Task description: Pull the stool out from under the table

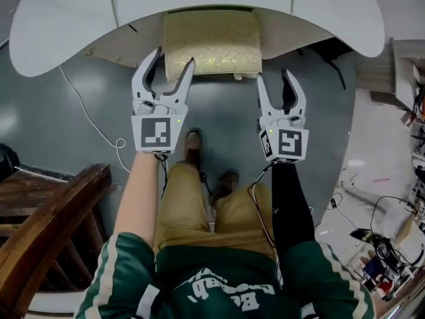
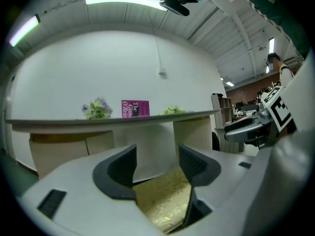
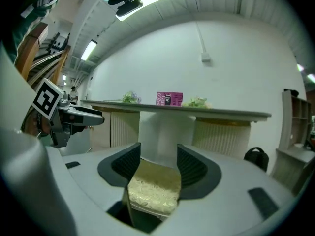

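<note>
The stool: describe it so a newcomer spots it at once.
Find the big white table across the head view's top. Half tucked under its near edge sits the stool. Its gold patterned cushion stands out against white table and grey floor.

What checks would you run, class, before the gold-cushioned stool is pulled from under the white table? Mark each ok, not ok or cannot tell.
1. Left gripper jaws apart: ok.
2. Right gripper jaws apart: ok.
3. Stool in line between both grippers' jaws: ok.
4. Grip on stool: not ok, no jaws closed on it.
5. Stool clear of the table and its pedestal: cannot tell.
</note>
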`<state>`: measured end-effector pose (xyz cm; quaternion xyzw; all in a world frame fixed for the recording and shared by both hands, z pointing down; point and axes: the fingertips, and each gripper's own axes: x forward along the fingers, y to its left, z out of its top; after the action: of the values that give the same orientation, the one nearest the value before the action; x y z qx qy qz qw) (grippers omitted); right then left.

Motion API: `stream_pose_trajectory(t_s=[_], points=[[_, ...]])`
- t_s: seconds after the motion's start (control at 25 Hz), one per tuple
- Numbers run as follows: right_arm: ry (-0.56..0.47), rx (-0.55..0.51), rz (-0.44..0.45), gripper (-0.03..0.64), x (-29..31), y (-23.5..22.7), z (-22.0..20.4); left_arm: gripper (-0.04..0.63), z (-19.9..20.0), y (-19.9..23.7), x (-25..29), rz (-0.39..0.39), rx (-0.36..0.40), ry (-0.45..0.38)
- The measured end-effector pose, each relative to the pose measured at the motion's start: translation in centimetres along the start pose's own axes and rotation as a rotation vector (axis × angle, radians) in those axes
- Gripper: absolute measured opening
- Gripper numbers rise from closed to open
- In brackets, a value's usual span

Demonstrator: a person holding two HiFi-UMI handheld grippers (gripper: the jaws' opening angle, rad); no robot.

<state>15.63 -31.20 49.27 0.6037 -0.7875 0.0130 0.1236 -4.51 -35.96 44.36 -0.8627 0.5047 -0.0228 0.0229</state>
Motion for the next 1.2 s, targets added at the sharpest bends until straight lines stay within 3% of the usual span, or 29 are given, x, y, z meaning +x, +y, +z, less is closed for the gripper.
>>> stream_pose_trajectory(t_s=[0.32, 0.6, 0.96, 1.2], points=[[-0.019, -0.010, 0.001, 0.253, 2.2, -0.3, -12.2, 0.273, -13.9, 2.0, -1.5, 0.059, 0.036, 0.066], [0.003, -0.003, -0.018, 0.289, 4.7, -1.0, -20.9, 0.292, -23.8, 2.5, -2.2, 0.063, 0.065, 0.118], [0.083, 0.018, 0.008, 0.330, 6.8, -1.3, -31.0, 0.321, -33.4, 1.3, -2.6, 0.014, 0.072, 0.188], [0.043, 0.048, -0.036, 0.335, 9.2, -3.0, -33.3, 0.324, -36.9, 2.2, -0.4, 0.049, 0.057, 0.215]])
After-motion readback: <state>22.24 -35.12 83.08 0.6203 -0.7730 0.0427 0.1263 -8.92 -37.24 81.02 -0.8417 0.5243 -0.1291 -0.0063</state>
